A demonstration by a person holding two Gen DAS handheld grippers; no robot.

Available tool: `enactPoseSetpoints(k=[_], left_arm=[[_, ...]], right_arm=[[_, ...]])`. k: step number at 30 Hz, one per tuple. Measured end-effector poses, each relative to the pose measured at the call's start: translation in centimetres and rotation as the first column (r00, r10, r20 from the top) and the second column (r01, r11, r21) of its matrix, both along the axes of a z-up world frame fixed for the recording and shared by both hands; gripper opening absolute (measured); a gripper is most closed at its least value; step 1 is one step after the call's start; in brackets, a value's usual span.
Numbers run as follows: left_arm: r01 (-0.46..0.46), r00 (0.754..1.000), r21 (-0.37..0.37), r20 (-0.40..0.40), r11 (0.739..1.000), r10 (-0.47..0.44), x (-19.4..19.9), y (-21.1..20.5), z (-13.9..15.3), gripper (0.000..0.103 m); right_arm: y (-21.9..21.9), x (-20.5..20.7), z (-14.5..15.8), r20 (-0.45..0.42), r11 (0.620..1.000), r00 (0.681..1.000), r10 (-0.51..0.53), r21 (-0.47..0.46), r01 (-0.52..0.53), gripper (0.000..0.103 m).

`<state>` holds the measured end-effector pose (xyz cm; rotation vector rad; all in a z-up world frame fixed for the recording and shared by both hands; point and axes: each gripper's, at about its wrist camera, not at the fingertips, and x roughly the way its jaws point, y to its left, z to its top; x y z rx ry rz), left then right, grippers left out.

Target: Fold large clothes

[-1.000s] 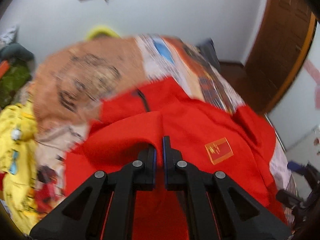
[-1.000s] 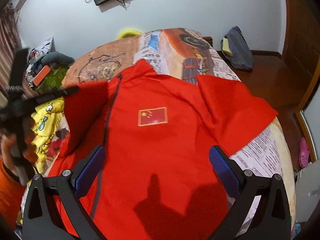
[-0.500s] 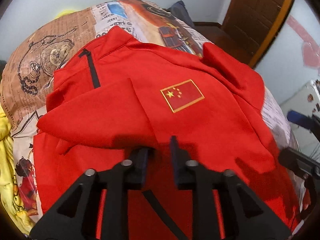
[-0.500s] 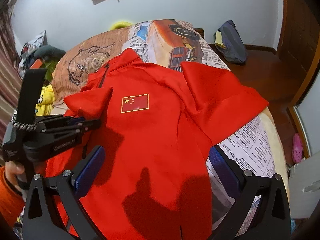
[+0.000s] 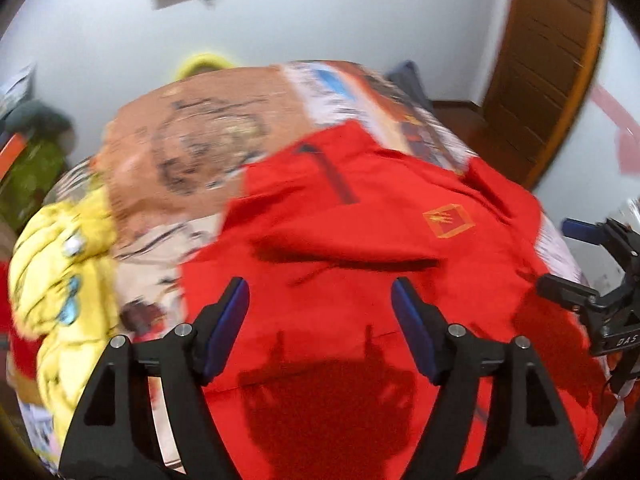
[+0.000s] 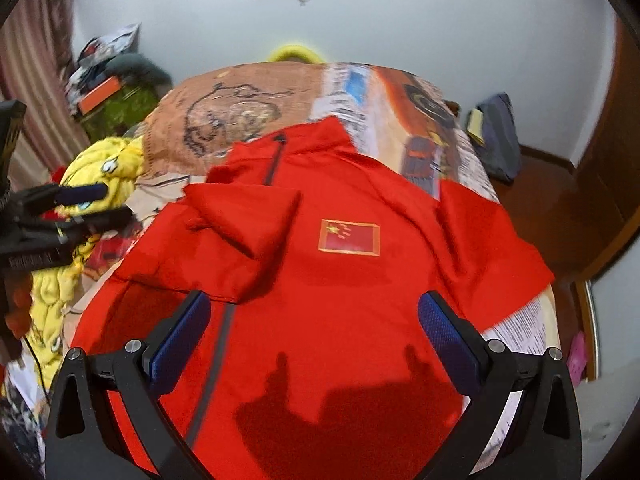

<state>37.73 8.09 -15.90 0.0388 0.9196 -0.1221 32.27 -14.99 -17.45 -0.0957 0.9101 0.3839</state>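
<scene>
Red jacket (image 6: 340, 280) spread flat on printed bed cover (image 6: 240, 108), one sleeve (image 6: 240, 236) folded across chest toward 10 o'clock. Left gripper (image 5: 320, 320) above hem, spread wide, holding nothing. Right gripper (image 6: 316, 340) likewise wide, over lower front, empty.

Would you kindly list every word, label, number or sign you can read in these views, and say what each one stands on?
"DAS": white letters on the body of the right claw, seen from the left wrist view; more may be cut off.
White lettering on the left claw body: too blurred to read.
Flag patch on the red jacket: yellow stars on red, no words.
Newspaper-style print on the bedsheet: too small to read.
</scene>
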Motion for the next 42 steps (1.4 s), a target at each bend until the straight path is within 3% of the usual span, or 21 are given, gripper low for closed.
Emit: enactPoseSetpoints(k=[6, 9, 15, 21, 24, 29, 35, 42], left_arm=[[-0.167, 0.985, 0.005, -0.044, 0.986, 0.167, -1.0, 8.1, -2.4, 0.073], [-0.23, 0.969, 0.0, -0.092, 0.973, 0.229, -1.6, 11.3, -4.9, 0.073], [-0.274, 0.945, -0.01, -0.187, 0.962, 0.268, -1.8, 13.3, -10.2, 0.073], [-0.264, 0.93, 0.013, -0.261, 0.964, 0.258, -0.6, 12.8, -14.7, 0.073], [-0.255, 0.924, 0.037, -0.286, 0.966, 0.254, -0.2, 12.2, -16.7, 0.073], [-0.282, 0.922, 0.043, -0.265, 0.958, 0.283, -0.2, 12.4, -17.4, 0.074], [-0.315, 0.911, 0.031, -0.269, 0.949, 0.311, -0.2, 12.7, -17.8, 0.074], [-0.338, 0.902, 0.039, -0.273, 0.94, 0.336, -0.1, 12.5, -17.9, 0.074]], right_arm=[[5.3, 1.6, -1.4, -0.01, 0.991, 0.994, 0.106, -0.083, -0.107, 0.103], [8.1, 2.6, -2.8, -0.018, 0.975, 0.987, 0.16, -0.152, -0.161, 0.103], [12.9, 5.6, -6.8, -0.065, 0.931, 0.977, 0.205, -0.296, -0.215, 0.103], [14.9, 8.8, -9.4, -0.091, 0.914, 0.984, 0.153, -0.365, -0.176, 0.102], [14.0, 10.1, -9.2, -0.072, 0.927, 0.992, 0.105, -0.354, -0.123, 0.102], [10.5, 11.0, -8.5, -0.051, 0.94, 0.998, 0.033, -0.337, -0.048, 0.102], [4.0, 11.8, -7.5, 0.012, 0.908, 0.995, -0.099, -0.407, 0.096, 0.101], [-3.9, 11.1, -5.5, -0.057, 0.946, 0.982, -0.178, -0.284, 0.155, 0.101]])
